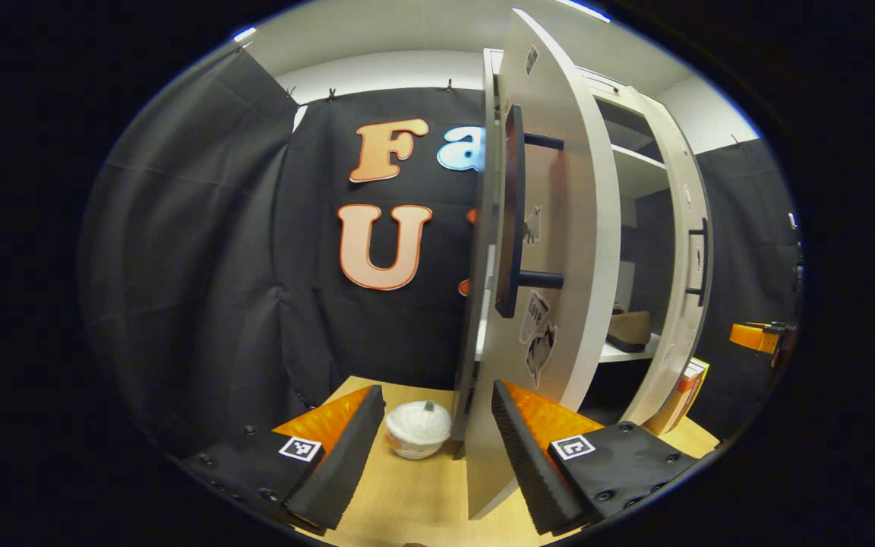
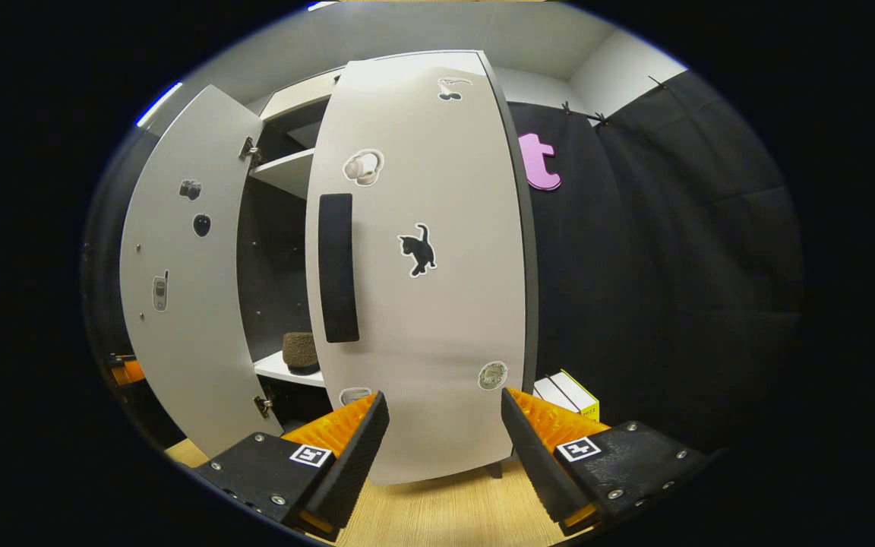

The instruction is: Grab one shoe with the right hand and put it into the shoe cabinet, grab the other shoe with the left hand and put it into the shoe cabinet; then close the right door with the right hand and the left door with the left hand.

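Observation:
The white shoe cabinet [image 1: 639, 171] stands with both doors swung out. A brown shoe [image 1: 630, 329] rests on a low shelf inside, seen again as the shoe [image 2: 301, 351] through the gap between the doors. My left gripper [image 1: 436, 389] is open, and the edge of the left door [image 1: 551, 228], with its black handle [image 1: 510, 213], rises just inside one of its fingers. My right gripper [image 2: 445, 395] is open too, close in front of the right door [image 2: 422, 266], whose black handle [image 2: 337, 266] lies up and to the left. The left door [image 2: 179, 266] hangs wide open.
A white lidded bowl [image 1: 418, 429] sits on the wooden table [image 1: 407, 501] beside the cabinet. A yellow and white box [image 2: 570, 393] leans by the cabinet's right side, seen also as the box [image 1: 684, 395]. The other gripper [image 1: 760, 336] shows far right.

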The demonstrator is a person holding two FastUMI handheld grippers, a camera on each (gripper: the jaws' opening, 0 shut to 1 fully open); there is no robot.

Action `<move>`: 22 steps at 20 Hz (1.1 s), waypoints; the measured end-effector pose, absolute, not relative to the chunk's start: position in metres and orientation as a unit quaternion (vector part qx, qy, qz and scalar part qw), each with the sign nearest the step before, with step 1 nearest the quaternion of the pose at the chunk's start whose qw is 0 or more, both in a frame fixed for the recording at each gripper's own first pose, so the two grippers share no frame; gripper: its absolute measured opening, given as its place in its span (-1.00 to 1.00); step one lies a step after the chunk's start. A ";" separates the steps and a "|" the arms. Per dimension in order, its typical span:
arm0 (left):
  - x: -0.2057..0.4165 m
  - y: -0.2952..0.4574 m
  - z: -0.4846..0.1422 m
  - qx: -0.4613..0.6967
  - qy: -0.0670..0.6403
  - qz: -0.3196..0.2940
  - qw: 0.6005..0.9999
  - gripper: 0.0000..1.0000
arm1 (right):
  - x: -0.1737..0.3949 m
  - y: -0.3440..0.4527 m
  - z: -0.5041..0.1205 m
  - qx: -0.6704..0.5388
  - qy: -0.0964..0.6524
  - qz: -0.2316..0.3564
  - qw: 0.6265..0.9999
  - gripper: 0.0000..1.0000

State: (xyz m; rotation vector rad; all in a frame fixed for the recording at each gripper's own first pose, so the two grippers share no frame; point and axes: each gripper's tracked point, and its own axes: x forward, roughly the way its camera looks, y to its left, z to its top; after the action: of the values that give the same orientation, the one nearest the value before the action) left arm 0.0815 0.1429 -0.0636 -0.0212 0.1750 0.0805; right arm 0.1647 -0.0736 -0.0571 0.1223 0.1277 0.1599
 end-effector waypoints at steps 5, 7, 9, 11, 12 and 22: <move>0.097 0.088 -0.071 -0.029 0.099 -0.023 0.994 0.90 | 0.157 -0.083 -0.055 0.054 0.059 0.074 0.994 0.85; 0.106 0.070 -0.074 -0.027 0.100 -0.035 0.994 0.92 | 0.155 -0.087 -0.057 0.052 0.060 0.070 0.994 0.85; 0.115 0.060 -0.075 -0.022 0.101 -0.039 0.994 0.89 | 0.152 -0.093 -0.059 0.053 0.062 0.064 0.995 0.85; 0.125 0.054 -0.077 -0.028 0.102 -0.044 0.993 0.89 | 0.149 -0.099 -0.062 0.055 0.066 0.057 0.995 0.85; 0.131 0.049 -0.079 -0.036 0.104 -0.048 0.993 0.86 | 0.149 -0.102 -0.063 0.056 0.067 0.053 0.995 0.85; 0.211 -0.002 -0.100 -0.059 0.112 -0.067 0.990 0.99 | 0.156 -0.126 -0.069 0.048 0.076 0.023 0.996 0.85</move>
State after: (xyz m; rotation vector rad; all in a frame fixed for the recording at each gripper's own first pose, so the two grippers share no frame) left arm 0.2114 -0.0025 -0.0997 -0.1182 0.2246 -0.1340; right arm 0.1562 -0.1263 -0.0691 0.0967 0.1531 0.0467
